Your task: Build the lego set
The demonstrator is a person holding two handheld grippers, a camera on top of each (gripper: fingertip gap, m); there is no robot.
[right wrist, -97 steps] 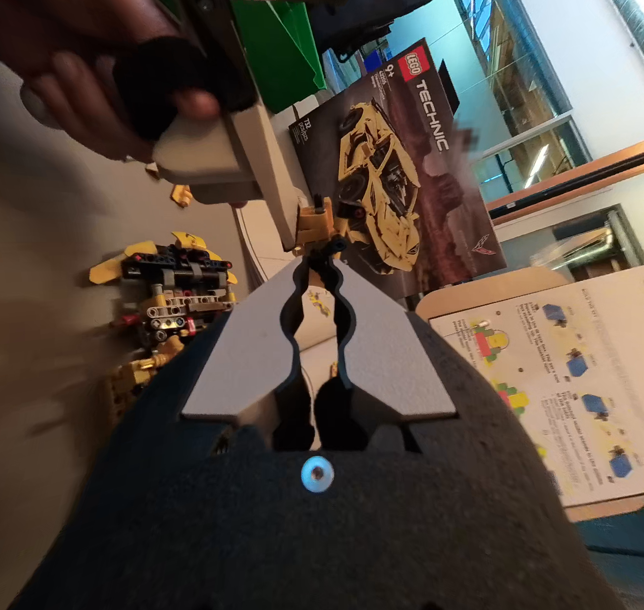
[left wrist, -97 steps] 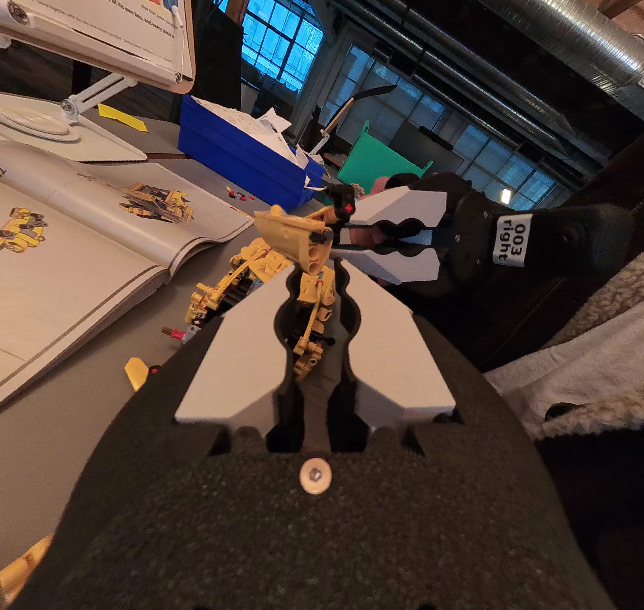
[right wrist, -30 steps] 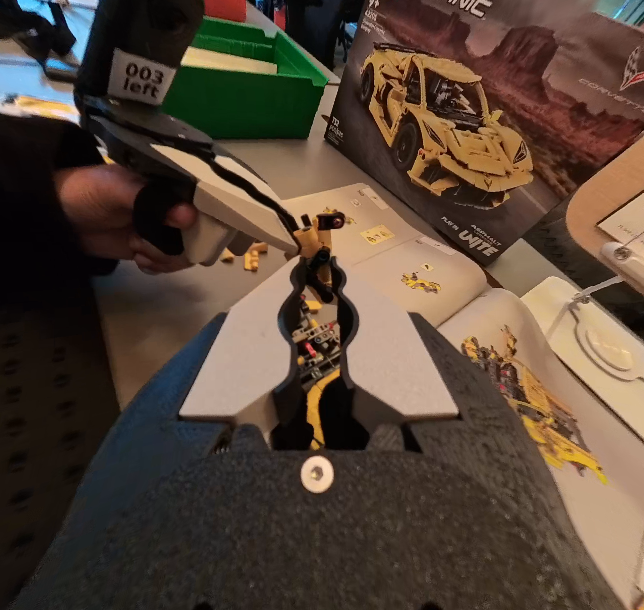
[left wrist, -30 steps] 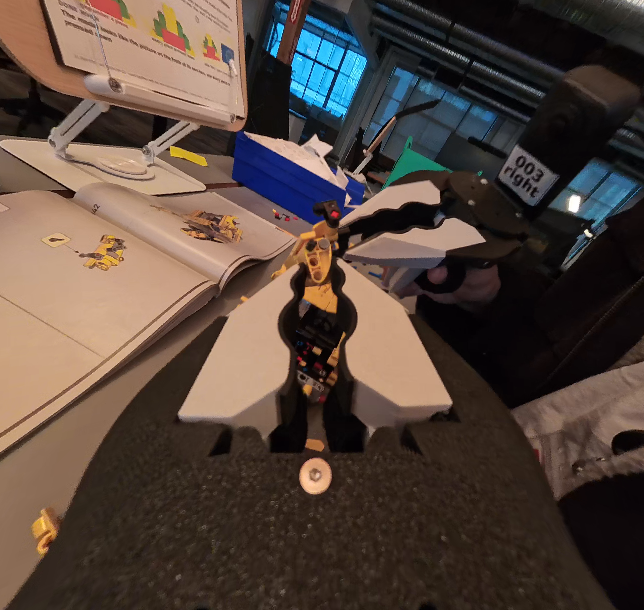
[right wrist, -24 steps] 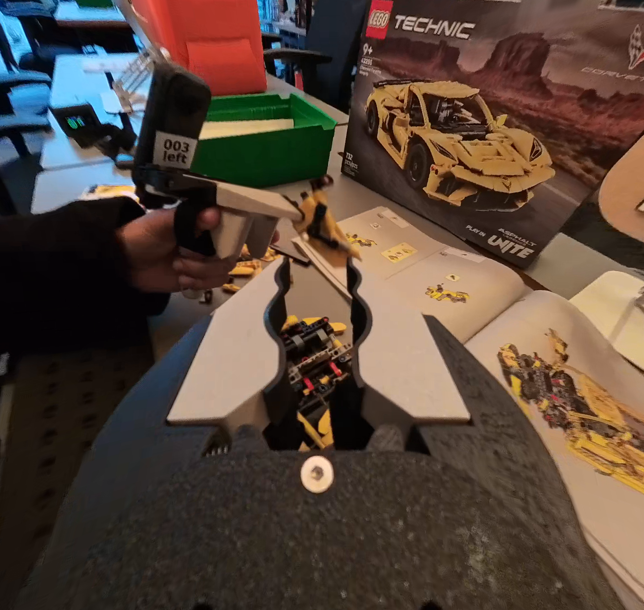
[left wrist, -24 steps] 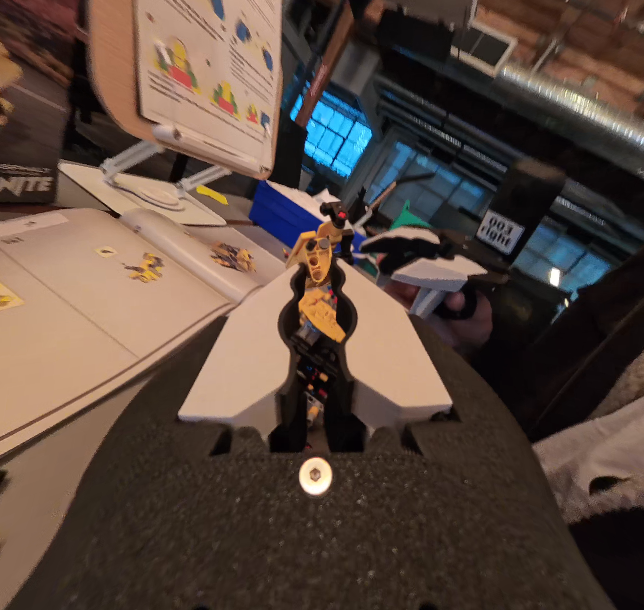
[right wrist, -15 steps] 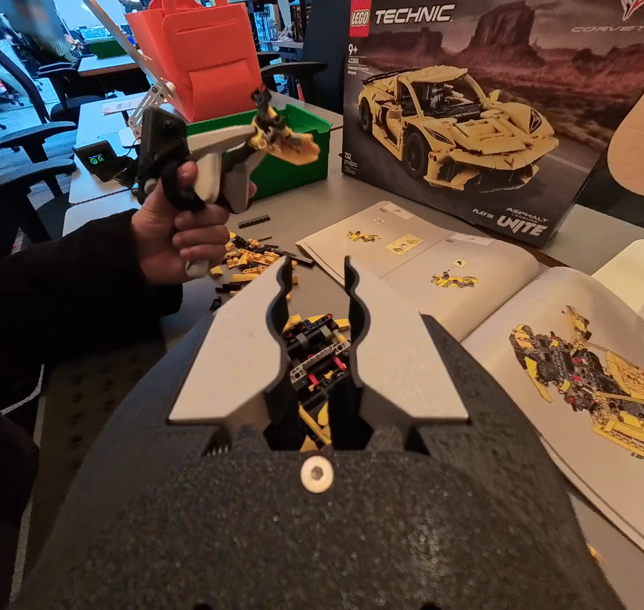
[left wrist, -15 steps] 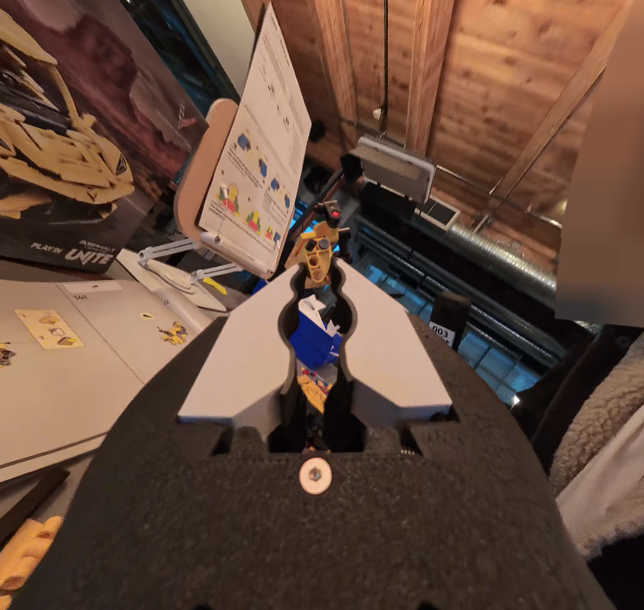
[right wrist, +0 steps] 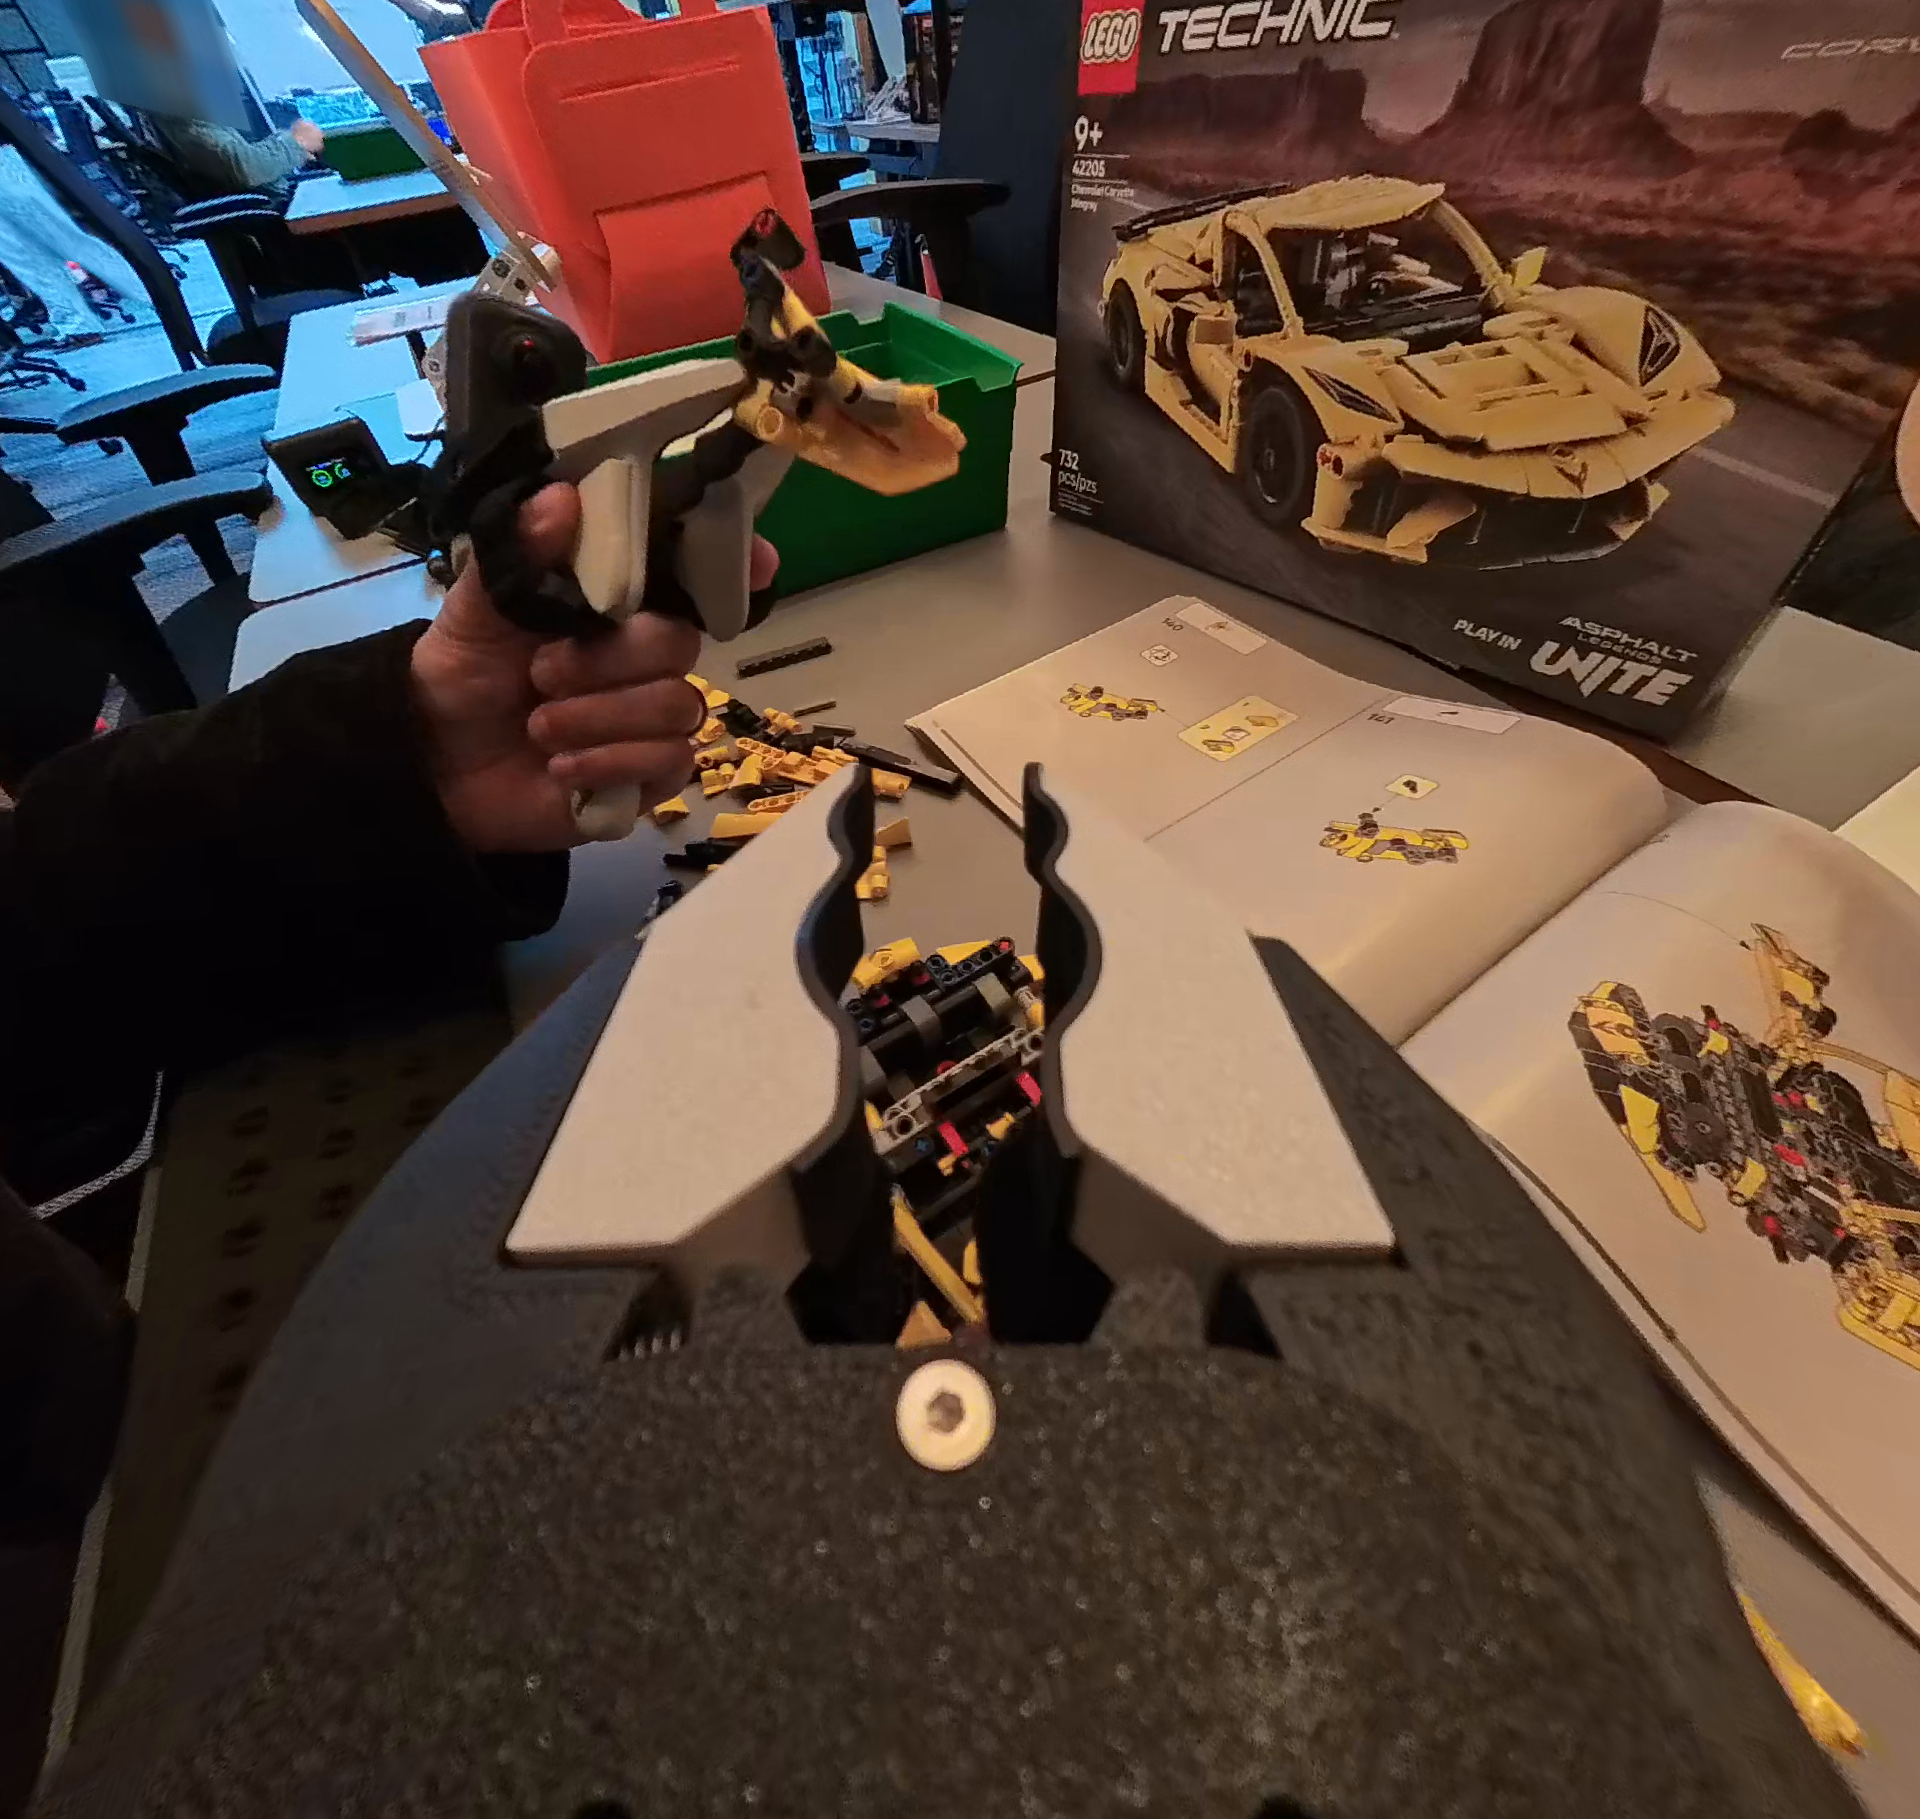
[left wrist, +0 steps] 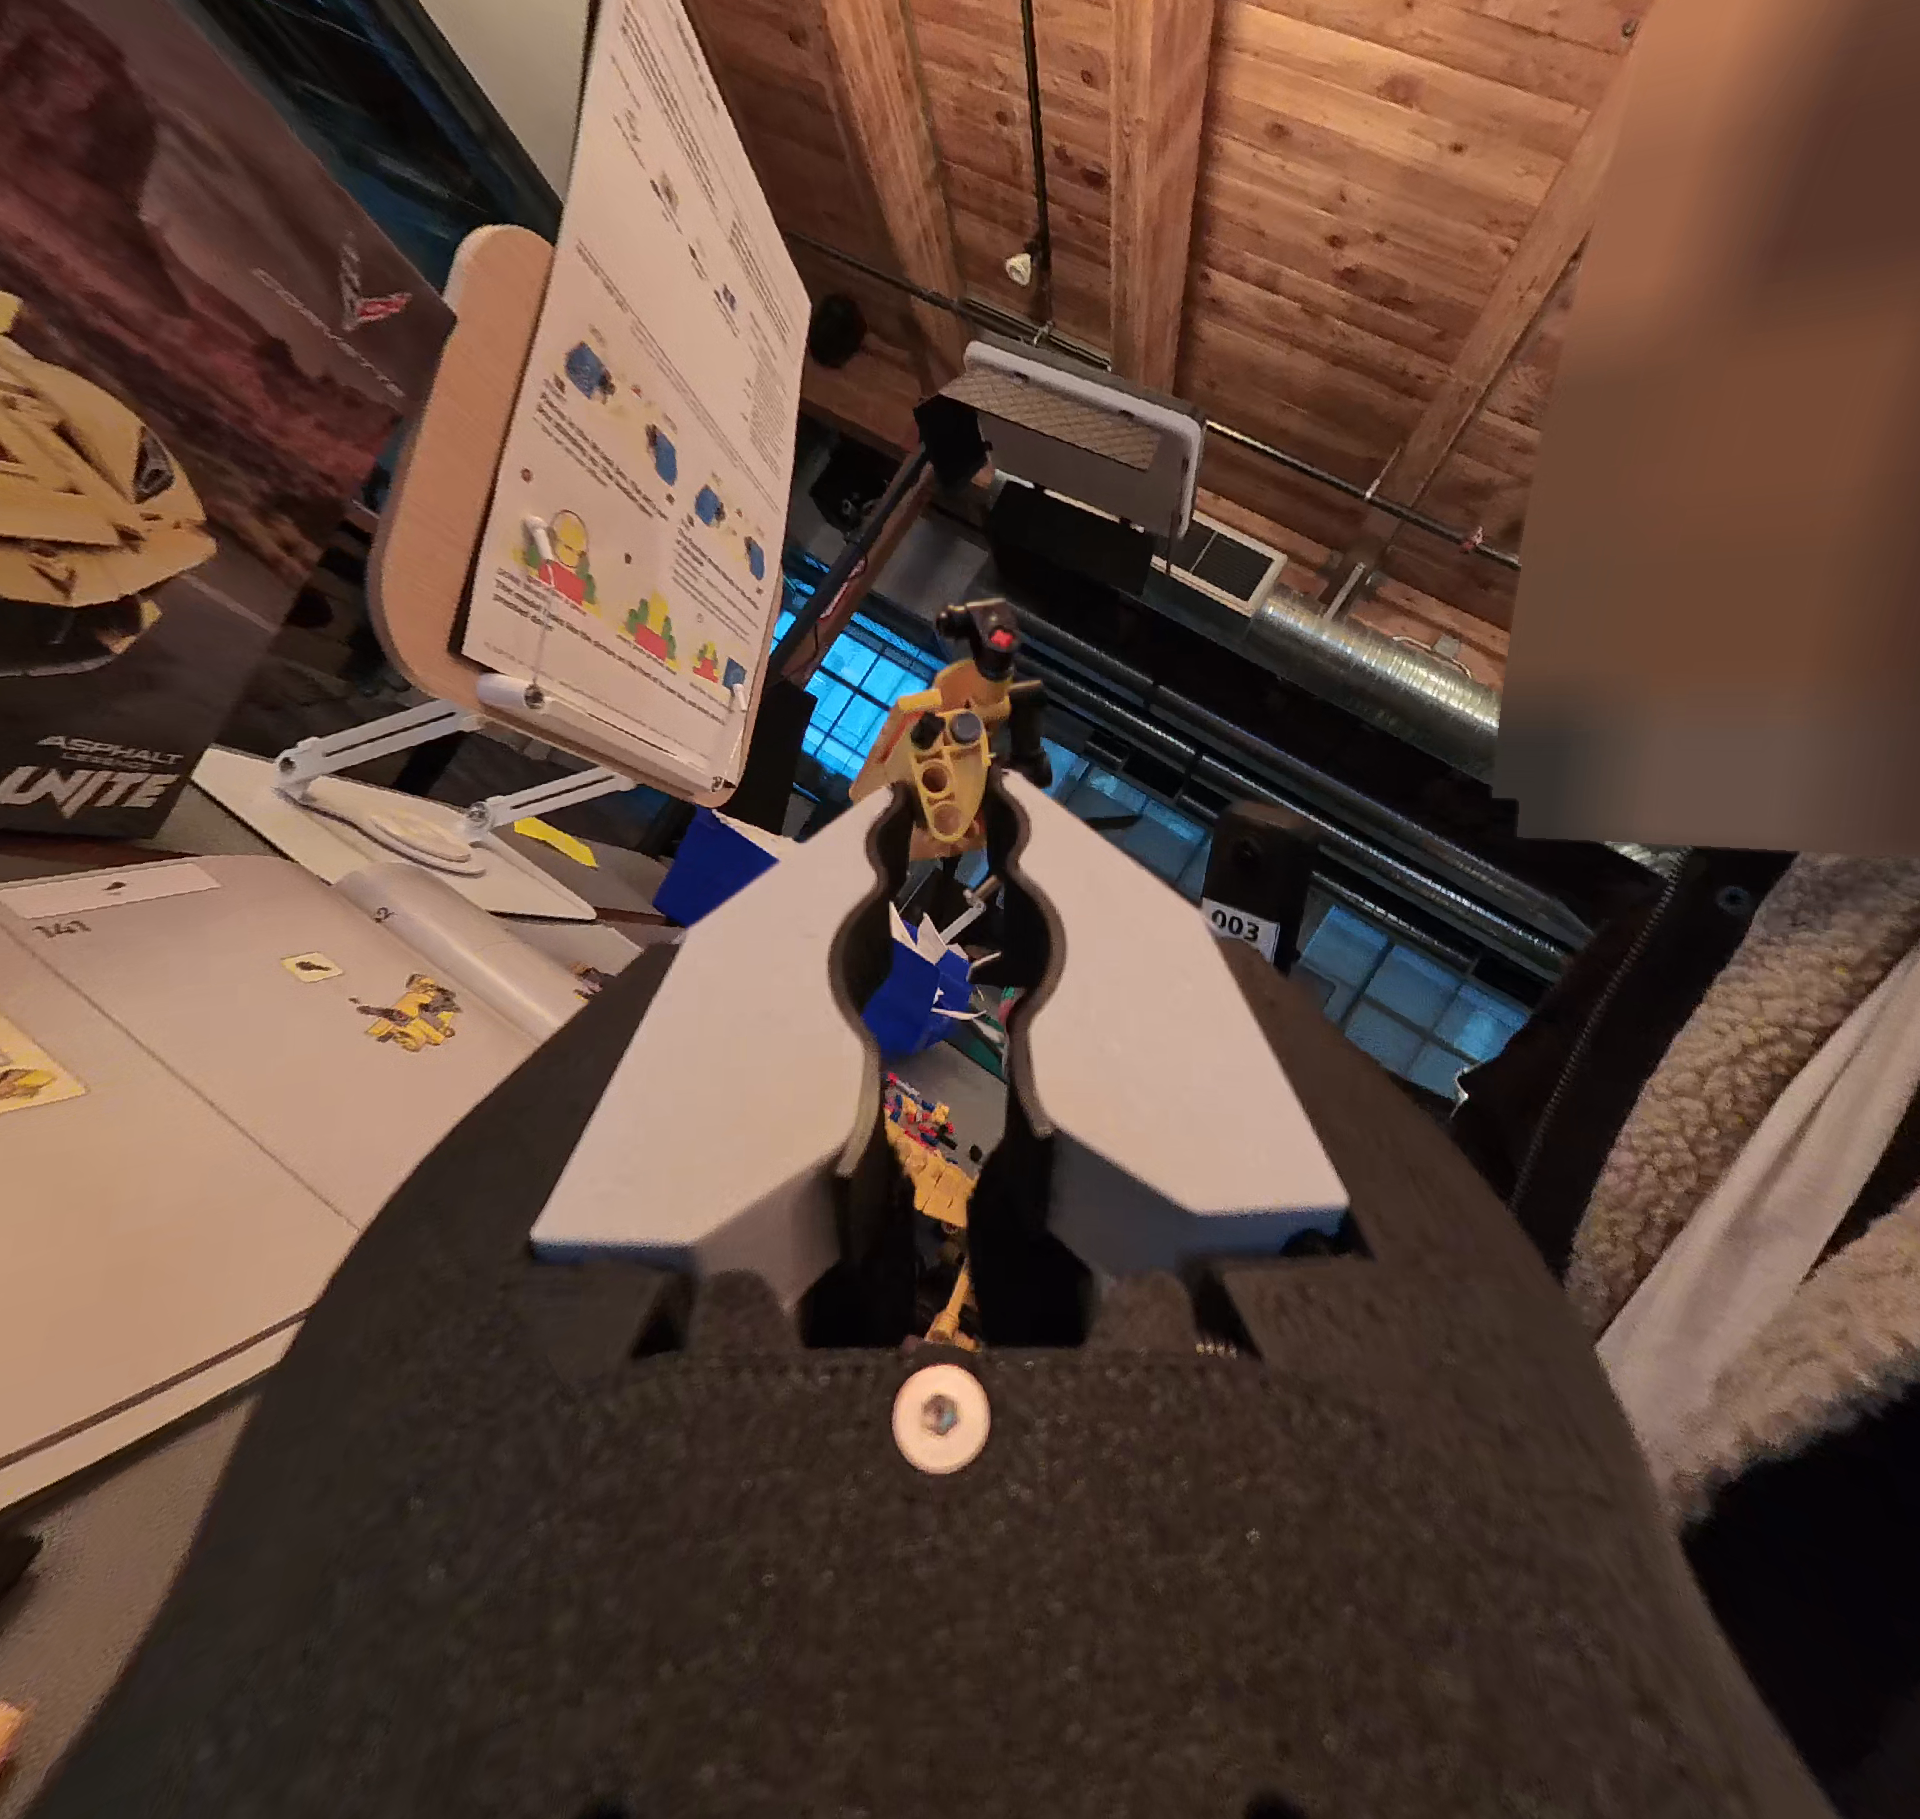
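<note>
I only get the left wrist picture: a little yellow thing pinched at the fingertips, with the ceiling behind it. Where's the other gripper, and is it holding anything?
Observer: The right gripper is open and empty, hanging above the table.
Visitor: What's under it?
Observer: A part-built black and yellow chassis lies on the table and shows between its fingers.
Visitor: Is my yellow thing just that small bit?
Observer: No. In the right wrist view, the sub-assembly in the left gripper has a long yellow panel sticking out past the fingertips.
</note>
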